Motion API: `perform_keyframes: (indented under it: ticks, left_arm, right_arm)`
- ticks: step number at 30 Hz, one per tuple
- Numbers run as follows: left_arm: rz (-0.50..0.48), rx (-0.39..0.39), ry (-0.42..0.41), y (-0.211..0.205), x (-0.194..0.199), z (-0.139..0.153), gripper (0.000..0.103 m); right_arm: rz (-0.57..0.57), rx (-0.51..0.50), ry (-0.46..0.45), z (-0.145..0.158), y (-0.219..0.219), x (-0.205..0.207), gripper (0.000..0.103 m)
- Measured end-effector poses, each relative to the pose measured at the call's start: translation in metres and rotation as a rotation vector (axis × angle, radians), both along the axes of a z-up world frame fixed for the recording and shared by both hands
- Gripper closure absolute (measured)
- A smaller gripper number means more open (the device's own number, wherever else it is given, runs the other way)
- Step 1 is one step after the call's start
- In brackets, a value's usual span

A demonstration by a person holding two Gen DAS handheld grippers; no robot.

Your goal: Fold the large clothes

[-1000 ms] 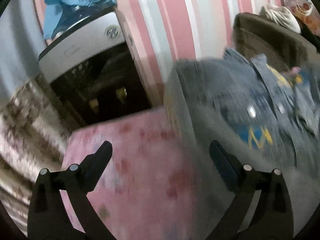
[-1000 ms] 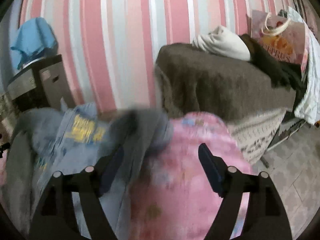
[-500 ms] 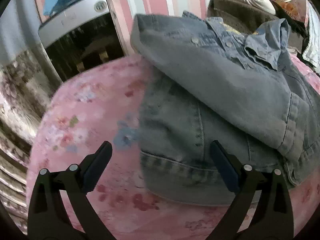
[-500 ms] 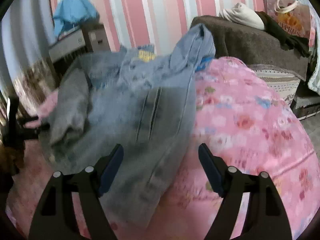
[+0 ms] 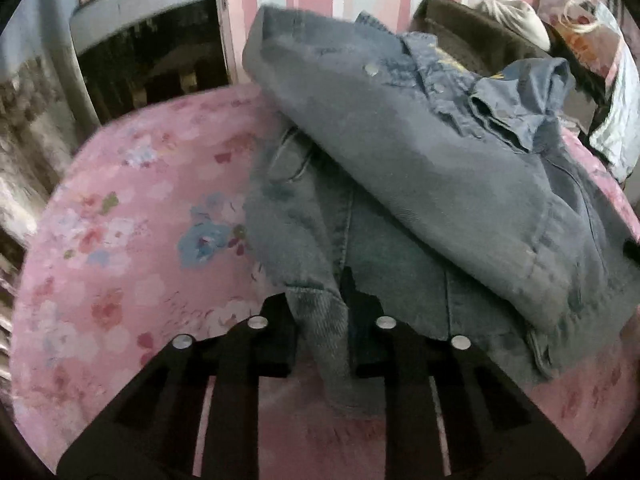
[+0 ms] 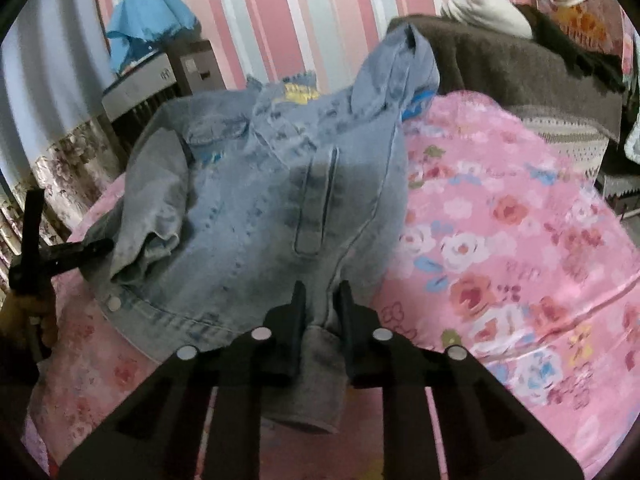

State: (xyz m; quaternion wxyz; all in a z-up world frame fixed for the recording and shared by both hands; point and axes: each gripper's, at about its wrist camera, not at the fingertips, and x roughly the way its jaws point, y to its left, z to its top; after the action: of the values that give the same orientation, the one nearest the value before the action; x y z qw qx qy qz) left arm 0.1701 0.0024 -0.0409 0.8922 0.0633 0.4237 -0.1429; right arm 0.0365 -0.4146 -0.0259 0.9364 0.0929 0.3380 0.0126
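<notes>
A blue denim jacket lies crumpled on a pink floral bed cover, one sleeve folded across its body. My left gripper is shut on the jacket's near hem at its left corner. In the right wrist view the denim jacket lies front up with a chest pocket showing. My right gripper is shut on the hem at the jacket's right corner. The left gripper shows at the far left of the right wrist view, at the jacket's other corner.
A white and black appliance stands beyond the bed's left end, topped by a blue cloth. A brown blanket-covered seat with a white bundle and bags sits at the back right. The wall has pink stripes.
Both grippers have come down to the jacket's near hem and closed on it; half a second ago both stood open above the bed. The jacket has settled flatter on the cover.
</notes>
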Motion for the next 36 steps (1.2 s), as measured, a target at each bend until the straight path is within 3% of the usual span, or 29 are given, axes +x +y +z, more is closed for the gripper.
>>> perform_keyframes:
  ticks: [6, 16, 20, 21, 22, 23, 24, 25, 30, 36]
  left_arm:
    - [0.003, -0.062, -0.058, -0.007, -0.05, 0.038, 0.091]
    - [-0.008, -0.193, -0.058, -0.019, -0.15, 0.066, 0.092]
    - [0.007, -0.173, -0.062, -0.017, -0.18, 0.066, 0.09]
    - [0.01, -0.153, -0.046, -0.015, -0.182, 0.063, 0.082]
    - [0.017, -0.127, -0.038, -0.014, -0.184, 0.061, 0.067]
    - [0.046, -0.118, -0.055, -0.008, -0.188, 0.061, 0.056]
    - [0.074, -0.116, -0.071, -0.003, -0.191, 0.063, 0.026]
    - [0.091, -0.115, -0.088, 0.0, -0.194, 0.067, 0.009]
    - [0.096, -0.098, -0.133, 0.004, -0.194, 0.082, 0.004]
    - [0.042, -0.151, -0.082, -0.02, -0.172, 0.075, 0.003]
  right_arm:
    - [-0.023, -0.03, -0.078, 0.031, -0.019, -0.013, 0.093]
    - [-0.027, -0.053, -0.182, 0.073, -0.059, -0.07, 0.094]
    - [0.015, -0.047, -0.159, 0.07, -0.061, -0.094, 0.093]
    - [0.003, -0.052, -0.168, 0.068, -0.061, -0.099, 0.092]
    - [-0.023, -0.063, -0.186, 0.068, -0.064, -0.108, 0.077]
    - [-0.032, -0.065, -0.193, 0.069, -0.067, -0.114, 0.053]
    - [-0.034, -0.061, -0.201, 0.069, -0.068, -0.117, 0.046]
    - [-0.047, -0.059, -0.209, 0.069, -0.072, -0.121, 0.046]
    - [-0.033, -0.055, -0.202, 0.071, -0.073, -0.117, 0.046]
    - [0.015, -0.037, -0.215, 0.075, -0.053, -0.106, 0.044]
